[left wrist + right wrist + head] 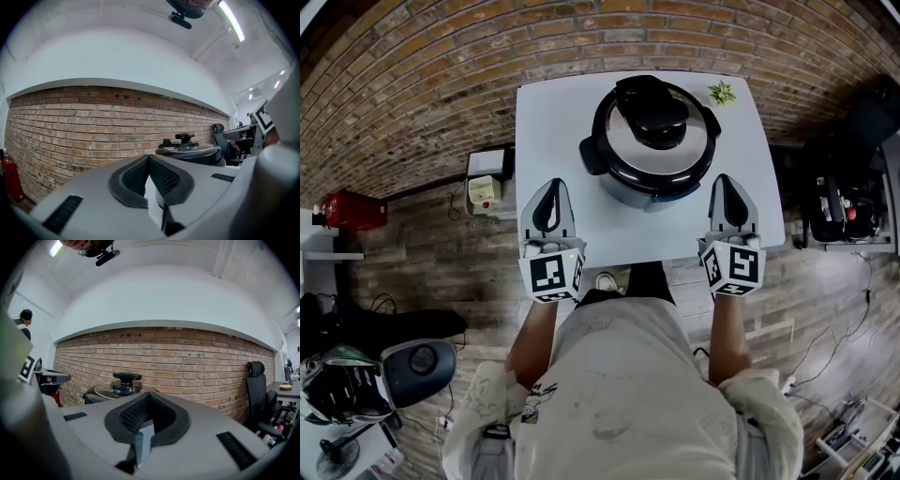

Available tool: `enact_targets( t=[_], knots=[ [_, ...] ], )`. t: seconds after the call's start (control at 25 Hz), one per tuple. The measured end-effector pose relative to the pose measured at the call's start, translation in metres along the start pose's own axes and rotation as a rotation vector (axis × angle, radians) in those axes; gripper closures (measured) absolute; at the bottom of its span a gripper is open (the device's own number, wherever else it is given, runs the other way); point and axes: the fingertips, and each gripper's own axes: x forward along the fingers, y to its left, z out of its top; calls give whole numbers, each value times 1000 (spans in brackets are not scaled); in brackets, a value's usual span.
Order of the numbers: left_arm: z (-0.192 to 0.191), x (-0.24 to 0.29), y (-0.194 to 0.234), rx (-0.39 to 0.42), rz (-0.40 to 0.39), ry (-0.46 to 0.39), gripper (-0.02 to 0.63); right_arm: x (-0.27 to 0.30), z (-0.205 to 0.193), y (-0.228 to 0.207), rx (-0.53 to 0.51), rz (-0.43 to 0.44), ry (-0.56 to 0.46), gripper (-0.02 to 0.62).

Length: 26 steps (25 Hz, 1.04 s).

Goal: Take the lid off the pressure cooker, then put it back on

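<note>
My left gripper [551, 201] and right gripper [729, 196] are both clenched on nothing, low in the frame. Between them, at top centre, the pressure cooker [652, 141] stands on the white table [553, 122], its lid [654, 127] on.

Lidded pressure cooker [656, 141] on white table [553, 122], left gripper [552, 187] and right gripper [727, 183] flanking it

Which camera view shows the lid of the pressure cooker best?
The head view: it looks down on the whole lid, handle included. The left gripper view shows the lid only side-on, beyond the jaws. The right gripper view does the same.
</note>
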Motion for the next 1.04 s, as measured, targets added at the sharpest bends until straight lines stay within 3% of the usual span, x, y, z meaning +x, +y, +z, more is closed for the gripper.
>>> enact_targets(
  t=[1.04],
  knots=[
    [0,-4,-8,27,-10,-9,591,-4,-1,-2,-32,-10,19,578]
  ],
)
